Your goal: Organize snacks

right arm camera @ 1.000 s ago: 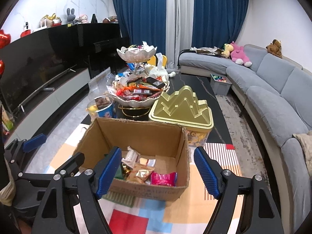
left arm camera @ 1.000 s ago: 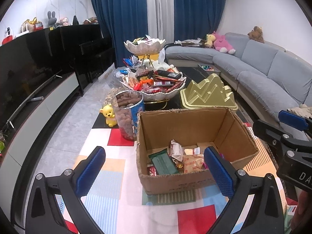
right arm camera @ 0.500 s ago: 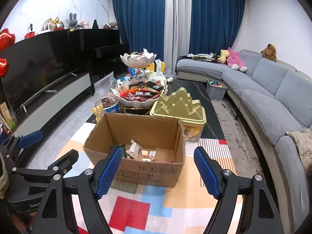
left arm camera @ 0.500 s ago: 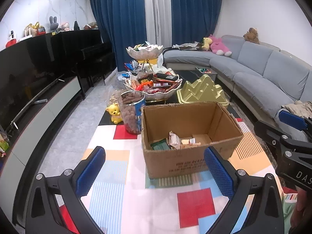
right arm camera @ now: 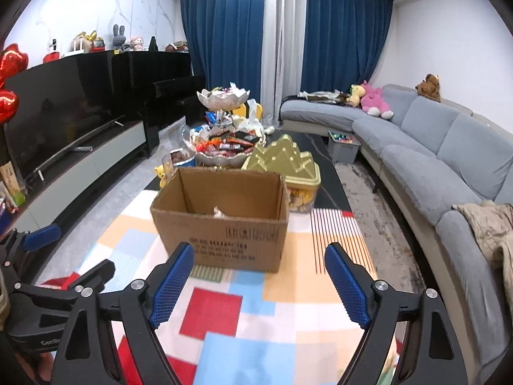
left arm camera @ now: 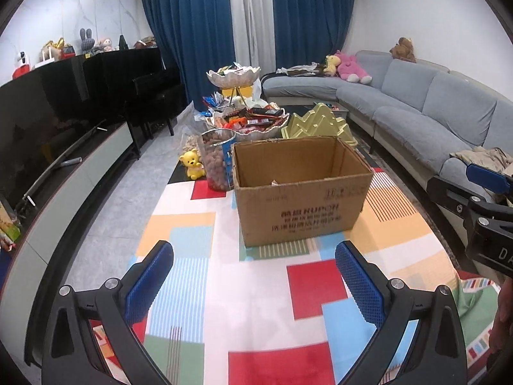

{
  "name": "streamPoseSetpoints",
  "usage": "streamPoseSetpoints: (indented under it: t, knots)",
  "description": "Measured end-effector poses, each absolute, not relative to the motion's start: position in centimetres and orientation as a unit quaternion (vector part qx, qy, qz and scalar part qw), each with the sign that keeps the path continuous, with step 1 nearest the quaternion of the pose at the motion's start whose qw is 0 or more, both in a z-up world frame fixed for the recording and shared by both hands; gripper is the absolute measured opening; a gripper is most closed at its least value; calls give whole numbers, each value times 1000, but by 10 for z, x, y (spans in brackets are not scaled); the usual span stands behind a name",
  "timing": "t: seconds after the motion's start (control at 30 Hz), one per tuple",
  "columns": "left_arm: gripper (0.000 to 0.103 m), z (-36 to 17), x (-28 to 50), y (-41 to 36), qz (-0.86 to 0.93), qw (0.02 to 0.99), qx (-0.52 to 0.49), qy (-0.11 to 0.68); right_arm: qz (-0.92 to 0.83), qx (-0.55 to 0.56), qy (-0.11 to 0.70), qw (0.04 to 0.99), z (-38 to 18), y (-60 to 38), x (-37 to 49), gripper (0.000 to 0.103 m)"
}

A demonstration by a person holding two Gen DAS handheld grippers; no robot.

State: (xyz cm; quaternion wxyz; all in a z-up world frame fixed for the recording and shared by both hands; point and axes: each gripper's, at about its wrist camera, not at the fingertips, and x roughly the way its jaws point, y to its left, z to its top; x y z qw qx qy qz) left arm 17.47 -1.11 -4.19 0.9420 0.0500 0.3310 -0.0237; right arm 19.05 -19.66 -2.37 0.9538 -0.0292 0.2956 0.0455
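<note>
Between cardboard box (left arm camera: 301, 192) and both grippers lies bare patterned mat (left arm camera: 307, 288).

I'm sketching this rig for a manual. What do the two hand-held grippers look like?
Both match. The left hand-held gripper has two black angular fingers with silver screw heads, each tipped with a blue pad textured in a fine grid. The right hand-held gripper has the same black frame and blue pads. White lettering marks each body where the other camera sees it, only partly readable. No cables or sleeves show.

Blue curtains (right arm camera: 243, 32), grey sofa (right arm camera: 433, 147), black TV (right arm camera: 61, 109), marble wall (right arm camera: 96, 3)
</note>
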Motion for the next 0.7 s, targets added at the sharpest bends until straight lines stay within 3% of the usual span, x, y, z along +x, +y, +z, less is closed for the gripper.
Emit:
streamPoseSetpoints:
  t: [0.53, 0.7]
  knots:
    - [103, -31, 97, -2, -5, 947, 37, 320, 38, -18, 283, 958, -11, -198, 104, 85]
    - [103, -28, 79, 2, 10, 947, 37, 318, 17, -13, 289, 957, -9, -204, 90, 90]
